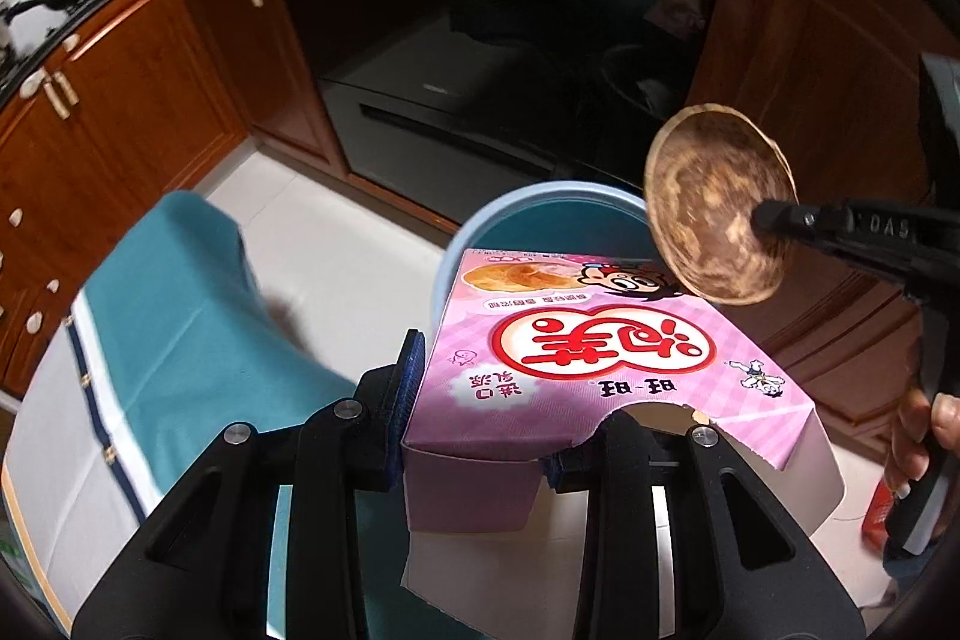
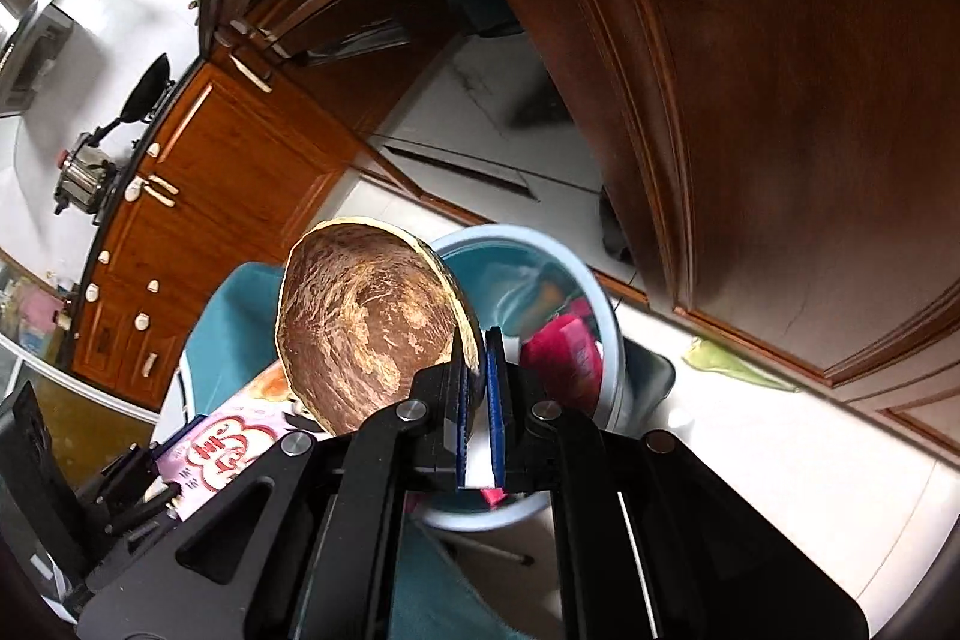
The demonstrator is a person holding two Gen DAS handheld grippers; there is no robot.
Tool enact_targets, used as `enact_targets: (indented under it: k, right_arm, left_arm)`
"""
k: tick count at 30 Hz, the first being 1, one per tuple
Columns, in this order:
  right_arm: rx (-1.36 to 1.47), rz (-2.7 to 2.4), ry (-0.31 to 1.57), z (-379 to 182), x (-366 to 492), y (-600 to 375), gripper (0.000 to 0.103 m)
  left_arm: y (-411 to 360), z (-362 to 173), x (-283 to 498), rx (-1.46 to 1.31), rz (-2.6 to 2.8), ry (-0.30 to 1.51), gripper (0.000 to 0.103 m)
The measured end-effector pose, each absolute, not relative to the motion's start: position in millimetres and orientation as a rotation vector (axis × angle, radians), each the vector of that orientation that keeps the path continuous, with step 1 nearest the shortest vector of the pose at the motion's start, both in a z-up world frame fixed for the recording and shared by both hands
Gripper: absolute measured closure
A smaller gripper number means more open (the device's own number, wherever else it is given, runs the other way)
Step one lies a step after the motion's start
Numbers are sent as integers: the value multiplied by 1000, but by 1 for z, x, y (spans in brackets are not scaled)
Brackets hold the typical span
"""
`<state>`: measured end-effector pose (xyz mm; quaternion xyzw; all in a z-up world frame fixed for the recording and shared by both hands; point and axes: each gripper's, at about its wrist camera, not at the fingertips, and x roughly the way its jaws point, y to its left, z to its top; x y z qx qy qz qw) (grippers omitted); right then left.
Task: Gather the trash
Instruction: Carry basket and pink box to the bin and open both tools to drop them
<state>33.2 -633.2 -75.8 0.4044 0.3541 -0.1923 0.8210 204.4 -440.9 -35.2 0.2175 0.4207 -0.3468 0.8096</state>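
I have the left gripper (image 1: 480,412) clamped on a pink snack box (image 1: 576,358), its jaws pressing the box's two sides, the torn open flap hanging toward me at six o'clock. The box's far edge overlaps the near rim of the light blue bin (image 1: 540,202), which sits on the white floor at twelve o'clock from my left jaws. My right gripper (image 2: 477,388) pinches the rim of a brown shell-like bowl (image 2: 366,334), jaws clenched tight on its thin edge; the bowl tilts up at eleven o'clock, above the box and just beside the bin's (image 2: 606,316) mouth. Red wrappers (image 2: 564,358) already lie inside. A teal cloth (image 1: 180,310) drapes over the surface at nine o'clock. The wooden cabinet doors (image 2: 750,100) crowd close at two o'clock; open floor lies at four o'clock.
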Motion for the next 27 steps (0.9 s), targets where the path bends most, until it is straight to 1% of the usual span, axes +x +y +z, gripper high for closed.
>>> enact_targets:
  k: [7, 10, 11, 12, 13, 14, 15, 16, 17, 18, 23, 24, 27]
  right_arm:
    - [821, -428, 782, -77, 59, -638, 96]
    - [808, -425, 796, -78, 65, -636, 89]
    - [804, -427, 796, -78, 67, -636, 83]
    - [801, -426, 794, -79, 67, -635, 63]
    - [796, -427, 796, -79, 68, -635, 48]
    - [788, -431, 795, -78, 69, -633, 30]
    - [779, -433, 789, -77, 68, -632, 29]
    - [767, -435, 789, -77, 68, -631, 28]
    - [758, -430, 800, -77, 68, -630, 23]
    - [762, -423, 810, -79, 69, -629, 21]
    - [808, -415, 845, -89, 67, -627, 20]
    - [813, -413, 852, -91, 66, -627, 17]
    - [818, -416, 879, -93, 64, -624, 14]
  left_arm:
    - [-472, -55, 212, 503, -768, 921, 69]
    - [-480, -60, 218, 509, -776, 944, 68]
    - [-482, -63, 219, 513, -774, 955, 67]
    - [-483, -65, 220, 517, -769, 965, 60]
    - [-482, -67, 220, 524, -759, 972, 55]
    - [-482, -68, 219, 534, -746, 968, 44]
    - [-481, -68, 217, 540, -739, 960, 38]
    - [-480, -68, 214, 544, -739, 946, 36]
    - [-479, -68, 214, 546, -739, 947, 35]
    - [-479, -70, 214, 546, -738, 958, 34]
    - [-475, -67, 214, 518, -762, 978, 34]
    - [-475, -65, 213, 516, -766, 977, 33]
    - [-474, -61, 209, 512, -776, 970, 32]
